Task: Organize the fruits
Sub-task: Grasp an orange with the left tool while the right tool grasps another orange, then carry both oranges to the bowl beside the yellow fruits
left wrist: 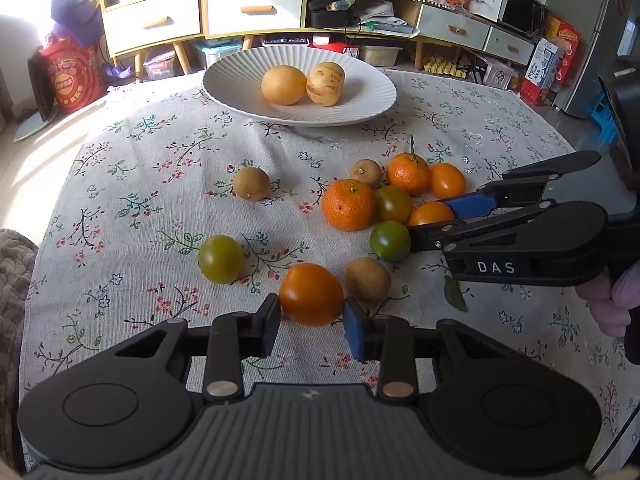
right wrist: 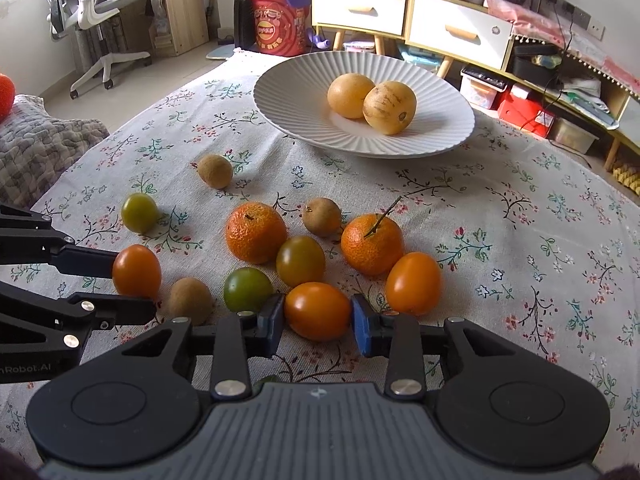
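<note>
My left gripper [left wrist: 313,322] is shut on an orange tomato [left wrist: 311,294] lying on the floral cloth; in the right wrist view the same gripper [right wrist: 134,286] holds that tomato [right wrist: 137,271]. Both blue pads of my right gripper [right wrist: 318,326] press on another orange tomato [right wrist: 318,311], also seen from the left wrist with the right gripper [left wrist: 434,218] around it [left wrist: 430,214]. Two tangerines [right wrist: 256,232] [right wrist: 372,244], green tomatoes [right wrist: 247,288] [right wrist: 139,213], small brown fruits [right wrist: 322,216] and a third orange tomato [right wrist: 413,283] lie around. A white ribbed plate [right wrist: 280,92] at the far side holds two yellow fruits [right wrist: 350,95].
The round table's edge [left wrist: 60,200] drops off to the left beside a grey blanket [right wrist: 36,148]. Low cabinets [left wrist: 248,8] and an office chair [right wrist: 96,12] stand beyond the table. A person's hand [left wrist: 612,300] grips the right tool's handle.
</note>
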`<state>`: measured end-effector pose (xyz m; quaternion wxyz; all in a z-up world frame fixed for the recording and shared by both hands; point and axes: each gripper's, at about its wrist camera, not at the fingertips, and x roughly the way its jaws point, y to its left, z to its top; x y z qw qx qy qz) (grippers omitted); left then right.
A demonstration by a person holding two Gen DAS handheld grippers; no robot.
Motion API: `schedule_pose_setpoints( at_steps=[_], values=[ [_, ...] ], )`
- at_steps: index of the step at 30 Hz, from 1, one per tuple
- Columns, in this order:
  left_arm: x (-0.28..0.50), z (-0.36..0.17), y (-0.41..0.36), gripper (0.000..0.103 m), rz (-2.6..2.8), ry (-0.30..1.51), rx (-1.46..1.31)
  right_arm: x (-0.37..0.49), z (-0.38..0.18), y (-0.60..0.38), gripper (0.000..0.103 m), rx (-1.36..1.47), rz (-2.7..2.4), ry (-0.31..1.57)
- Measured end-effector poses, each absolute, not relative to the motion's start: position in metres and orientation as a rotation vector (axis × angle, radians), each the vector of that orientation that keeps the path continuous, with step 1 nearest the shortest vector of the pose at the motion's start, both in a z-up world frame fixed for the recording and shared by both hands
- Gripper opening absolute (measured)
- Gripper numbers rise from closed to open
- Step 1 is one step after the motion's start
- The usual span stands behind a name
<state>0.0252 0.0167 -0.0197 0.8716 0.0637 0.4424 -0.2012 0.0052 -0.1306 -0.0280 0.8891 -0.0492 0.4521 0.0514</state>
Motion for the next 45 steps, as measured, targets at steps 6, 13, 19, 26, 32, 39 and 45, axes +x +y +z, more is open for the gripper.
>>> schedule_pose_setpoints(
  at_steps=[6,13,19,26,32,39,45],
  values=[
    [0.029,-0.012,0.018,0.022,-0.42,0.91,0.115,0.003,-0.022,-0.131,0.032,-0.094,0.109,0.936],
    [0.036,-0.002,0.013,0.022,-0.43,0.882,0.089,0.002,-0.012,-0.133,0.032,-0.072,0.11,0.907],
    [0.041,0.007,0.006,0.022,-0.435,0.854,0.075,0.007,-0.003,-0.143,0.032,-0.039,0.089,0.88],
    [0.054,0.014,-0.002,0.022,-0.432,0.832,0.054,0.018,0.005,-0.157,0.032,0.009,0.056,0.849],
    [0.065,0.016,-0.007,0.022,-0.428,0.836,0.013,0.025,0.009,-0.168,0.032,0.049,0.044,0.831],
    [0.078,0.017,-0.016,0.021,-0.41,0.815,0.006,0.037,0.016,-0.18,0.032,0.105,0.04,0.796],
    [0.099,0.017,-0.025,0.022,-0.404,0.792,0.064,0.058,0.017,-0.195,0.032,0.145,0.056,0.77]
  ],
)
